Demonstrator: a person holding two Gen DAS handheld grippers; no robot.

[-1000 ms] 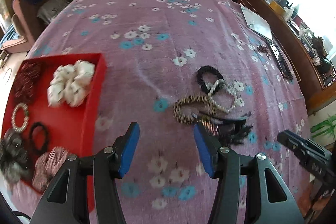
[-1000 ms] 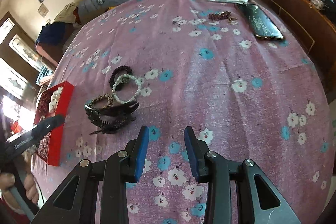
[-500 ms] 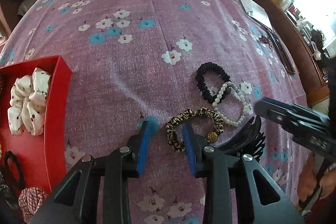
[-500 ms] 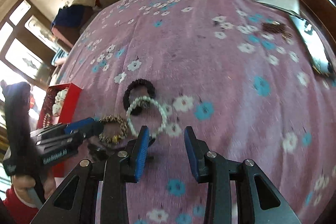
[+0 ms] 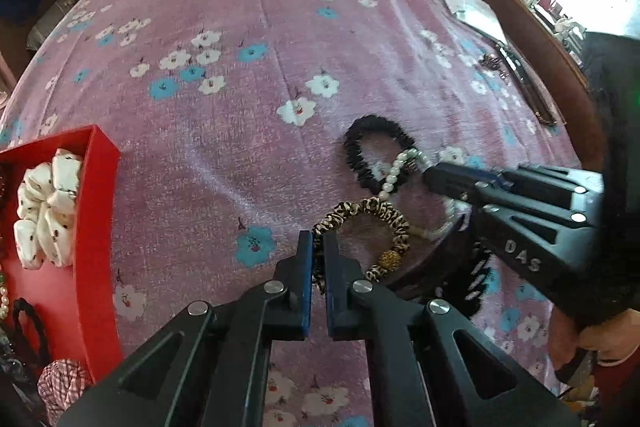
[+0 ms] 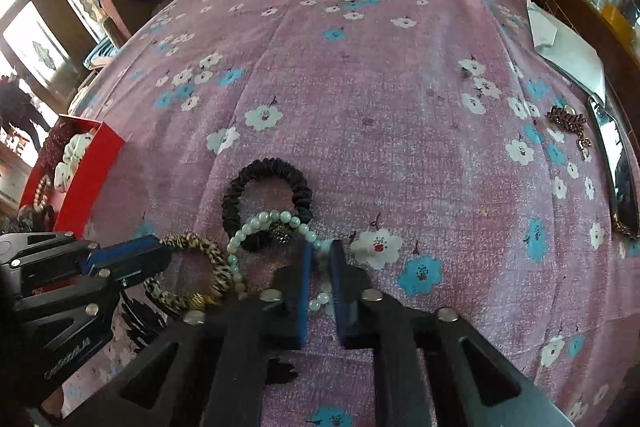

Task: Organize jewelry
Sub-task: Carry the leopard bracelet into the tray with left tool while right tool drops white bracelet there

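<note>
The red tray (image 5: pixel 98 227) lies well to the left of the left gripper (image 5: pixel 315 247) on the bed (image 5: pixel 260 39) with its pink flowered cover. In it, nearest the far corner, rests a white spotted scrunchie (image 5: pixel 44 203); nearer along the tray lie a black hair tie (image 5: pixel 28 323), a few pale beads at the left edge, and a red checked scrunchie (image 5: pixel 60 379) at the near end. The right wrist view also shows a beaded bracelet (image 6: pixel 40 189) and a dark beaded piece in the tray's far end.

The left gripper is clenched on the near-left part of the leopard-print scrunchie (image 5: pixel 380 215), whose gold bead lies just right of the fingers. The right gripper (image 6: pixel 320 255) has its fingers drawn close on either side of the pearl bracelet (image 6: pixel 272 221); beads show in the narrow gap, so it appears to grasp the strand. The bracelet overlaps the black scrunchie (image 6: pixel 266 173), just ahead of the right gripper. A black claw clip (image 5: pixel 476 279) lies under the right gripper's body, right of the left one.

Half a second ago both grippers stood open: the left one straddled the leopard scrunchie, the right hung short of the pearls. Both have since closed, and the right one has come forward to the bracelet. The tray's contents are unchanged.
</note>
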